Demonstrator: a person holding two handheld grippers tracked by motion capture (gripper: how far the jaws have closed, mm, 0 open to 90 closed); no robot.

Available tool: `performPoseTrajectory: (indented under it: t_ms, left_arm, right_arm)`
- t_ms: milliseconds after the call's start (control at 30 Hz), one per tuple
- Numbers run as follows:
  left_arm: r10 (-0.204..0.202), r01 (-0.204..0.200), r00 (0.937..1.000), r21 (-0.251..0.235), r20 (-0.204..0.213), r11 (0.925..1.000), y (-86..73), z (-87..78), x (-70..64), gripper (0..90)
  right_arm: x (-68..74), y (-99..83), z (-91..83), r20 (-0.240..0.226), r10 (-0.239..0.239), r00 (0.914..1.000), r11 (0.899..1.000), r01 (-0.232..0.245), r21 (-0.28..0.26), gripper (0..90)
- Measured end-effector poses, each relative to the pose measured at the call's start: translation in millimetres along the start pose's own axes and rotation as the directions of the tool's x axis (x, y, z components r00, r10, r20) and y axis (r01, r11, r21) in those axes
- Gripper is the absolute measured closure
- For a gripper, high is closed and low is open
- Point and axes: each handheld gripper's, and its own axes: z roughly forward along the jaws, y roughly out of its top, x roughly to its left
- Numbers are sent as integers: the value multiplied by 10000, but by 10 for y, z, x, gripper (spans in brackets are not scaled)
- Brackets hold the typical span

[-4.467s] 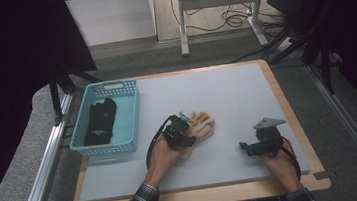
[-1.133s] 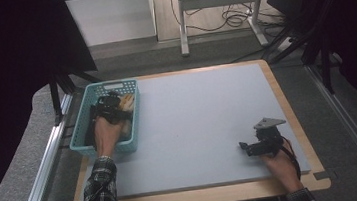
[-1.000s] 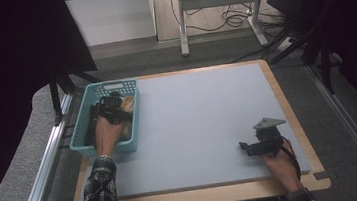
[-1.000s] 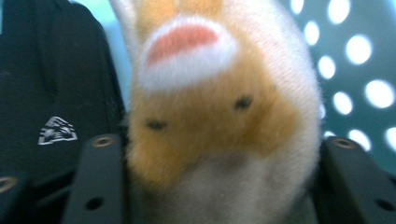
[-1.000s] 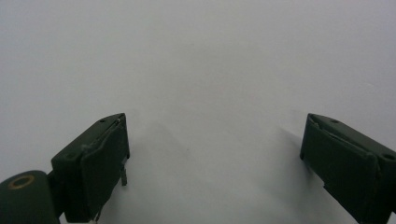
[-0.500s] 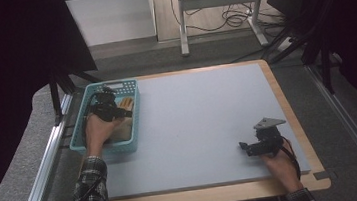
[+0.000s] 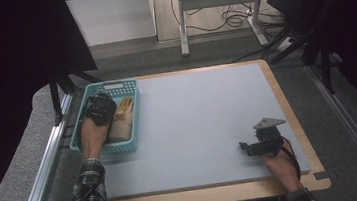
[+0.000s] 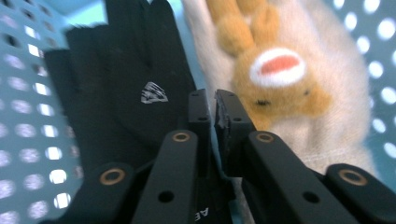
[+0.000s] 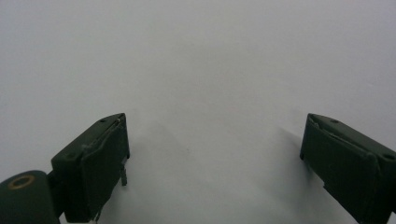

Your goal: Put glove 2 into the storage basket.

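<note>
A teal plastic basket (image 7: 112, 84) stands at the left edge of the grey table board (image 7: 202, 108). In it lie a beige plush mitten with an orange animal face (image 7: 121, 120) (image 8: 280, 70) and a black glove (image 8: 116, 88) beside it. My left gripper (image 7: 98, 103) (image 8: 212, 100) hangs inside the basket just over the seam between the two, jaws shut with nothing visibly pinched. My right gripper (image 7: 245, 146) (image 9: 215, 140) rests low over the bare board at the front right. It is open wide and empty.
A wooden frame (image 7: 287, 104) borders the board. Metal rails (image 7: 47, 164) run along the left side, and a desk frame with cables (image 7: 217, 11) stands on the floor behind. The board between basket and right gripper is bare.
The left gripper carried the beige mitten from mid-table into the basket, then slid toward the basket's far left over the last second. The mitten lies in the basket. The right gripper stayed put.
</note>
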Motion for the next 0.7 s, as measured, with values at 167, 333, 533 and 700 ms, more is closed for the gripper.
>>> performPoseTrajectory:
  t_ms: [167, 333, 533, 700]
  left_arm:
    - [-87, 76, 9987, 211, 510, 9997, 30, 81, -56, 893]
    - [-181, 171, 9977, 158, 661, 9997, 70, 121, -136, 900]
    - [-378, 374, 9952, 57, 900, 9993, 60, 119, -104, 900]
    - [-382, 390, 9983, -177, 436, 9991, 34, 97, -67, 785]
  right_arm:
    - [0, 0, 0, -1, -3, 10000, 10000, 3, -3, 77]
    - [-1, 0, 0, -1, 0, 10000, 10000, 0, -3, 77]
    - [-1, 0, 0, -2, -3, 10000, 10000, 3, -3, 78]
    - [0, 0, 0, -1, -5, 10000, 10000, 5, -3, 78]
